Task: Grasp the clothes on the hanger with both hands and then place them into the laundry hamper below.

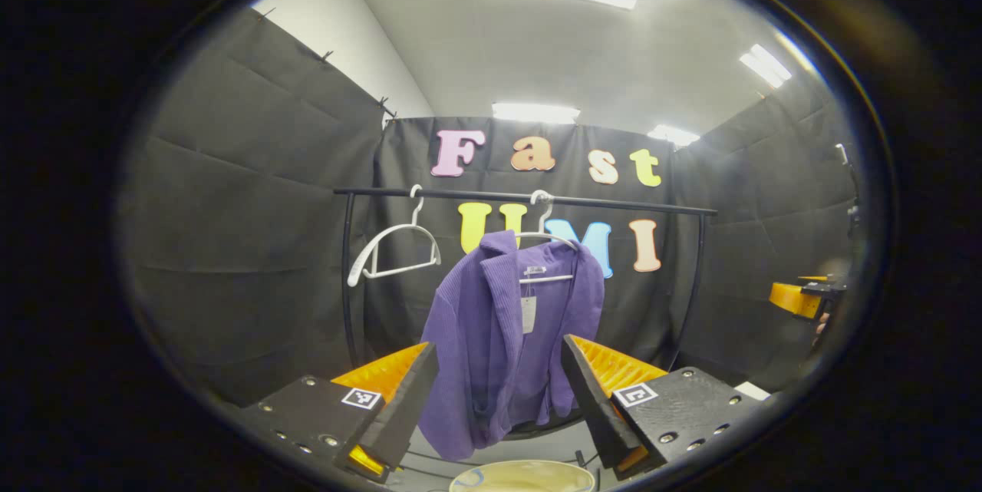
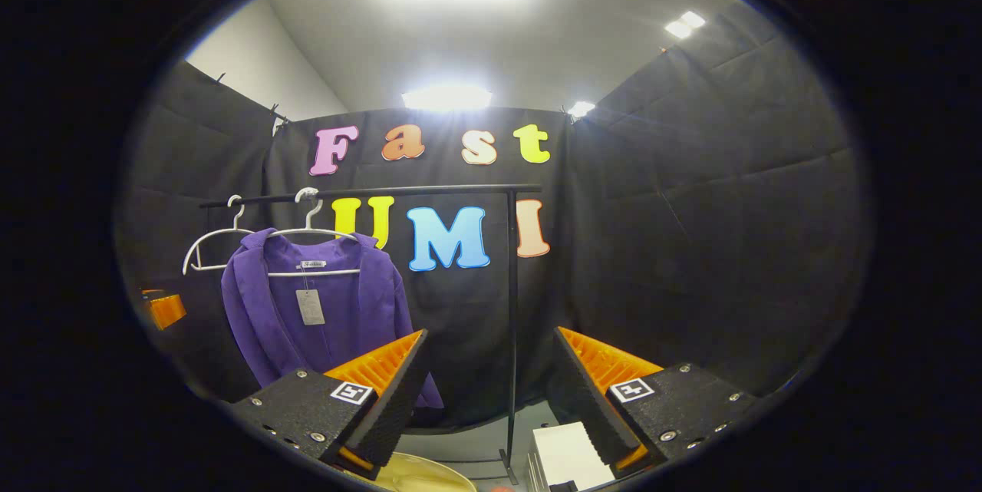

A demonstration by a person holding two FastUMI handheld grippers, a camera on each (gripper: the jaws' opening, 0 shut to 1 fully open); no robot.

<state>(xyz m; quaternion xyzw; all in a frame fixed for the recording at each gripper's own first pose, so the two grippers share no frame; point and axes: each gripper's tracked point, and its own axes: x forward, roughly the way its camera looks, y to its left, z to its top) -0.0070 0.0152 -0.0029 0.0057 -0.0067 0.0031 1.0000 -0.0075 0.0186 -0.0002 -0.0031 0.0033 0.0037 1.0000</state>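
A purple ribbed jacket [image 1: 506,338] with a paper tag hangs on a white hanger [image 1: 546,240] from the black clothes rail [image 1: 529,199]. My left gripper [image 1: 499,392] is open, some way in front of the jacket, which shows between its fingers. The pale rim of the laundry hamper [image 1: 522,477] sits below the jacket at the bottom edge. In the right gripper view the jacket [image 2: 307,315] hangs at the left. My right gripper [image 2: 491,392] is open, off to the jacket's right, with nothing between its fingers. The hamper rim [image 2: 430,475] shows below it.
An empty white hanger [image 1: 395,250] hangs on the rail left of the jacket. The rail's black uprights [image 2: 512,323] stand on the floor. A white box [image 2: 564,457] lies near the right upright. The other gripper [image 1: 802,298] shows at the far right of the left gripper view.
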